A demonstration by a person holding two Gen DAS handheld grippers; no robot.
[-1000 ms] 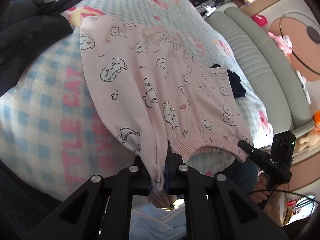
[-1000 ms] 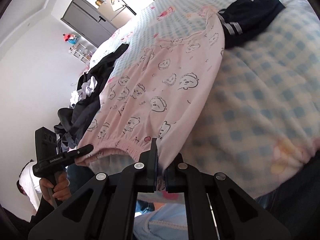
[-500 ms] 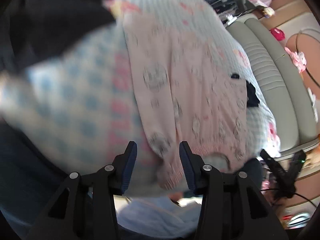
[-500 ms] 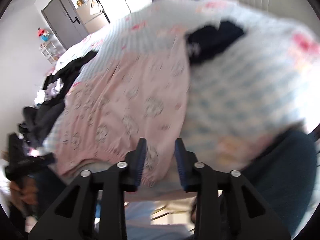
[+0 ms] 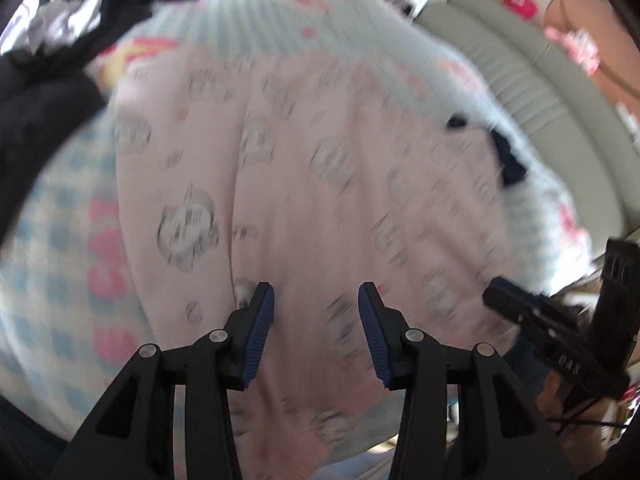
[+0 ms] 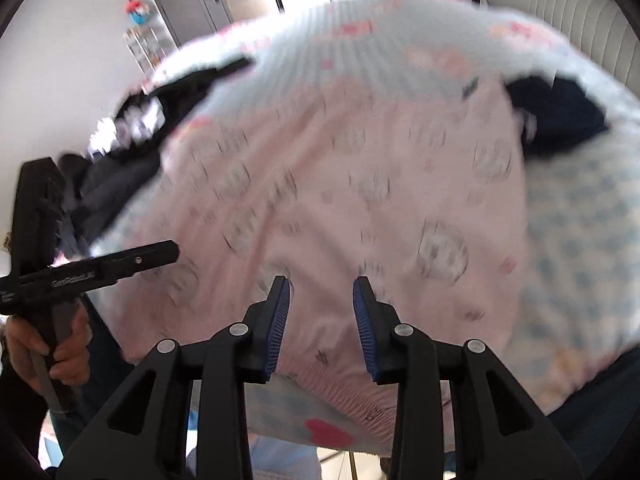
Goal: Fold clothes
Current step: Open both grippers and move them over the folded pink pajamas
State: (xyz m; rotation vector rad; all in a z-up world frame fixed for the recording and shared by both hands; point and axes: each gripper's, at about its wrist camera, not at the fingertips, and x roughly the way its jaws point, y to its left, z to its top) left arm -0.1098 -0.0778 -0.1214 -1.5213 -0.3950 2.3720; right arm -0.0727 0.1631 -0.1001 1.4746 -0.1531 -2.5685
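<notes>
Bright daylight fills both wrist views. Motion blur smears the pink printed garment (image 5: 320,184) and checked bedspread (image 6: 580,248), while each gripper's own black frame stays sharp. Fisheye curvature bends the edges, with dark vignetted corners and blown-out white near the door (image 6: 192,0).

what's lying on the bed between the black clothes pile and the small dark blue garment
The pink printed garment lies spread flat on the checked bedspread, between the black clothes pile and the dark blue garment. The right wrist view shows it best.
</notes>
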